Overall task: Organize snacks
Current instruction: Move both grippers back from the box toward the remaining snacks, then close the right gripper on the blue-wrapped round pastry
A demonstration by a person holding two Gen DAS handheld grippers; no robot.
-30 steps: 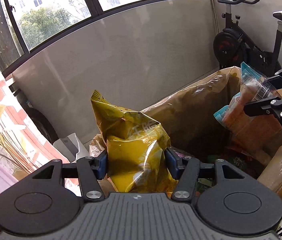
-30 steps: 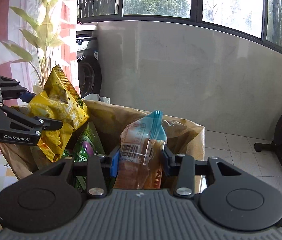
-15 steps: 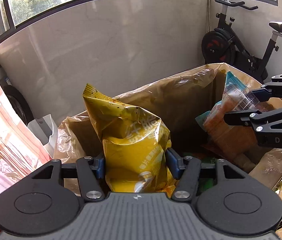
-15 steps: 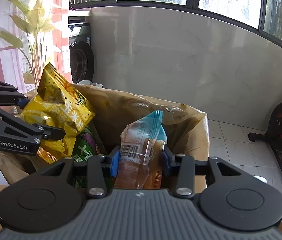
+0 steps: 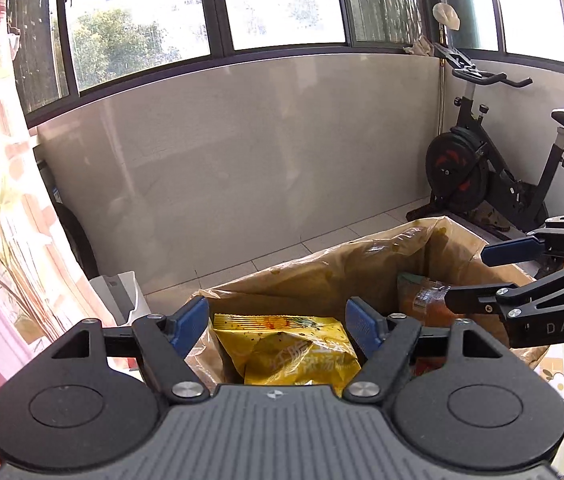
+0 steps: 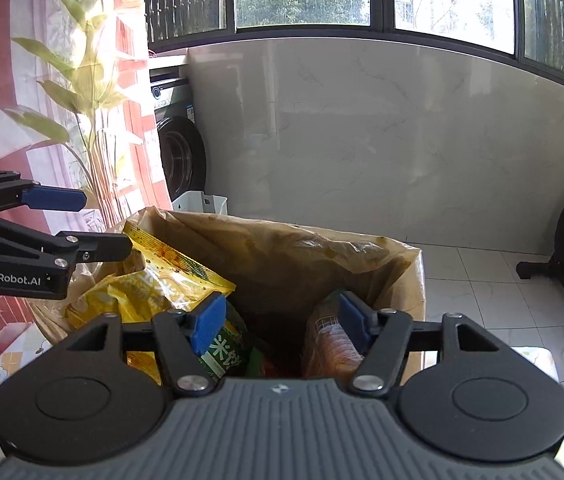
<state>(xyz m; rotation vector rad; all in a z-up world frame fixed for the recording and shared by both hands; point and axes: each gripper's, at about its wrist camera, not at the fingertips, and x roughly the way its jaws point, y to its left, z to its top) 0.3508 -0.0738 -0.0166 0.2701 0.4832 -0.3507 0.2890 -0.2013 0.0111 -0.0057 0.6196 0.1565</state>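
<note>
both jaws have just been opening and now stand wide, so the crinkled yellow foil snack bag (image 5: 286,350) below the left gripper (image 5: 276,322) and the clear orange-filled packet (image 6: 332,344) by the right gripper (image 6: 282,320) lie released in the plastic-lined cardboard box (image 6: 282,252); drop step looks done, next calls for fetching more snacks.

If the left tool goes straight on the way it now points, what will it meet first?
Most likely the yellow snack bag, lying in the lined box between the open jaws of the left tool. Depth is uncertain; past it comes the liner's far wall.
</note>
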